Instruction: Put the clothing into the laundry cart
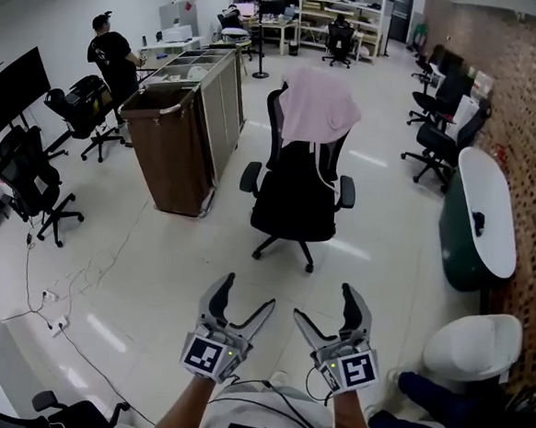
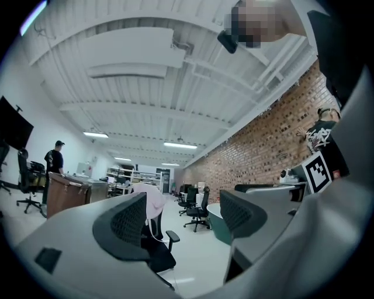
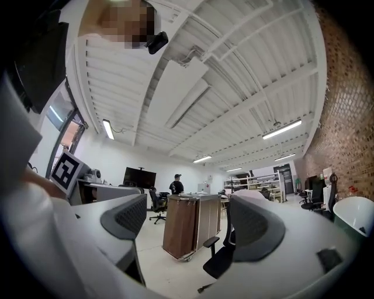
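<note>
Ahead of the left claw (image 1: 248, 295) and right claw (image 1: 325, 305), pink clothing (image 1: 318, 106) draped a chair (image 1: 296, 206). Both gaped wide, empty.

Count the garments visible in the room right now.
1: a pink garment draped over the backrest of the black office chair, right of the brown laundry cart. More may be hidden inside the cart.

No words, numbers or brands can be read anywhere. The only signs are black-and-white square markers (image 1: 205, 354) on the left gripper (image 1: 247, 295) and right gripper (image 1: 325, 302). They carry no letters.
</note>
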The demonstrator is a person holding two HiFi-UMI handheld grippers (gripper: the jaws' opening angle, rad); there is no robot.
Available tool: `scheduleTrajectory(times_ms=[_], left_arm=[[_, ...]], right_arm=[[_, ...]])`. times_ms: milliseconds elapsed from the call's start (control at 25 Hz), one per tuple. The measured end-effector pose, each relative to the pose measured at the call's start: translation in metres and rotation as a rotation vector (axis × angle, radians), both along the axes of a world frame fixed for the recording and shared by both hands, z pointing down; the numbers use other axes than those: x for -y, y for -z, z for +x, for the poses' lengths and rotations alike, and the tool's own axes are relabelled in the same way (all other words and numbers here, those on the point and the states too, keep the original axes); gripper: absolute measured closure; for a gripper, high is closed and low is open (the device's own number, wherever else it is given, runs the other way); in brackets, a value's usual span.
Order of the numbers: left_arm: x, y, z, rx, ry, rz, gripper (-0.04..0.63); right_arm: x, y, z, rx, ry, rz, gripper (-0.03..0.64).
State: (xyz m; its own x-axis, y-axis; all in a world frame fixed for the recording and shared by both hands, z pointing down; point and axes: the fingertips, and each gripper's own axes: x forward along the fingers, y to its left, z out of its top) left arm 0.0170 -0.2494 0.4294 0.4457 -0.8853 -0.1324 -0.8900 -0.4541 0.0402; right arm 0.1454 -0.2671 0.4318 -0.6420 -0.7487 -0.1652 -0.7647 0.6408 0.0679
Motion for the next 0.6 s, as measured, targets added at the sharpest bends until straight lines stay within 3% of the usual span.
scheduleTrajectory(times_ms=[320, 600], left_arm=[[0.085, 0.0, -0.008, 0.036, 0.064, -0.014, 0.224], [0.174, -0.022, -0.047, 0.04, 0.086, -0.021, 0.224]], right_arm=[[0.094, -0.011, 0.018, 0.051, 0.004, -0.071, 0.152], [0.176, -0.03, -0.014, 0.048, 0.019, -0.1, 0.152]])
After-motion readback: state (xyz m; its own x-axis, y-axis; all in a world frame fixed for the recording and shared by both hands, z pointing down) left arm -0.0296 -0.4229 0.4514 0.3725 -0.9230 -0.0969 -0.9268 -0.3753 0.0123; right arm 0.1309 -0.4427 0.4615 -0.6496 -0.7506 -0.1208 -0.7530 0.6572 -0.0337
